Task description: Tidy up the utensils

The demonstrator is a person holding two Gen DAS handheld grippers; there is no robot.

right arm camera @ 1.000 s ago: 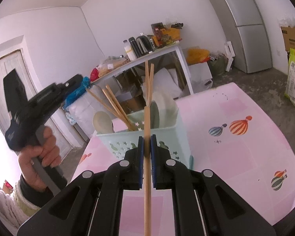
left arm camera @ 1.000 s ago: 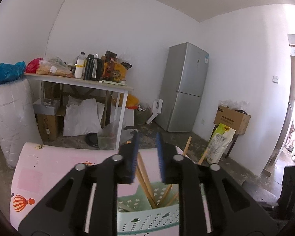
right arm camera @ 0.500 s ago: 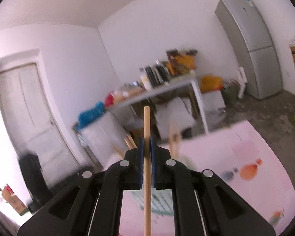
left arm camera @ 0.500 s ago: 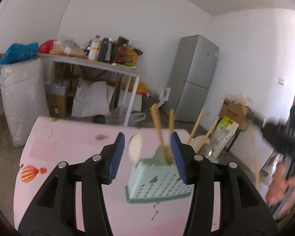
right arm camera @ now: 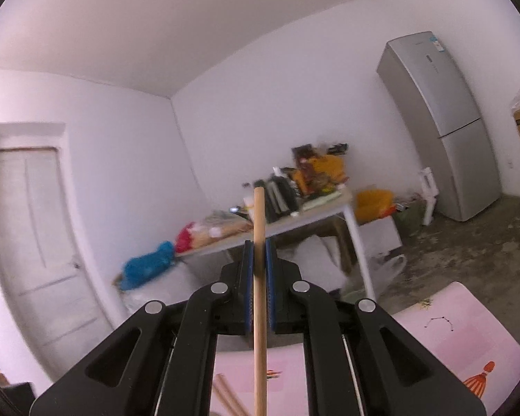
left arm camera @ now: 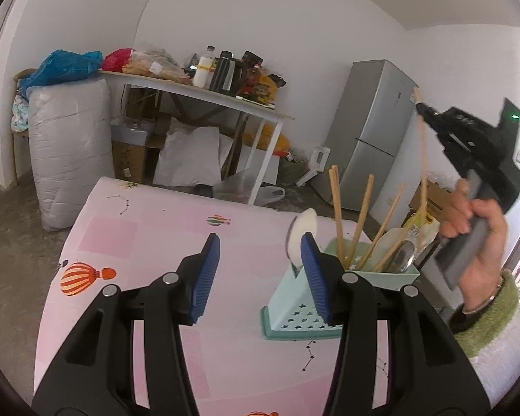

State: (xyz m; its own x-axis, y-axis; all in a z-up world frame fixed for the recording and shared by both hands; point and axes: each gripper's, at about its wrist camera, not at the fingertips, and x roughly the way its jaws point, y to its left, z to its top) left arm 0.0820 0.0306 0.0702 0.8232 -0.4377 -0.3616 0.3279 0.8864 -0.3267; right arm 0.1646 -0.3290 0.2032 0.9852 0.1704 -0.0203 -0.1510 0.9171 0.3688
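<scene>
A mint-green utensil caddy [left arm camera: 294,306] stands on the pink table [left arm camera: 149,228], partly behind my left gripper's right finger. Several wooden chopsticks [left arm camera: 337,215], a white spoon [left arm camera: 303,237] and a metal spoon [left arm camera: 404,260] stick out of it. My left gripper [left arm camera: 260,274] is open and empty, just left of the caddy. A hand holds my right gripper [left arm camera: 422,106] high above the caddy's right side. In the right wrist view that gripper [right arm camera: 259,253] is shut on one upright wooden chopstick [right arm camera: 259,312]. Other chopstick tips [right arm camera: 225,397] show at the bottom edge.
A cluttered white side table [left arm camera: 204,95] stands beyond the pink table, with a wrapped bale [left arm camera: 69,149] to its left. A grey fridge [left arm camera: 374,131] is at the back right and a white door [right arm camera: 34,235] at the left. A cardboard box [left arm camera: 433,201] sits behind the caddy.
My left gripper's jaws widened and it shifted left, so the caddy now sits to its right. The right gripper rose with its chopstick; the caddy dropped out of its view.
</scene>
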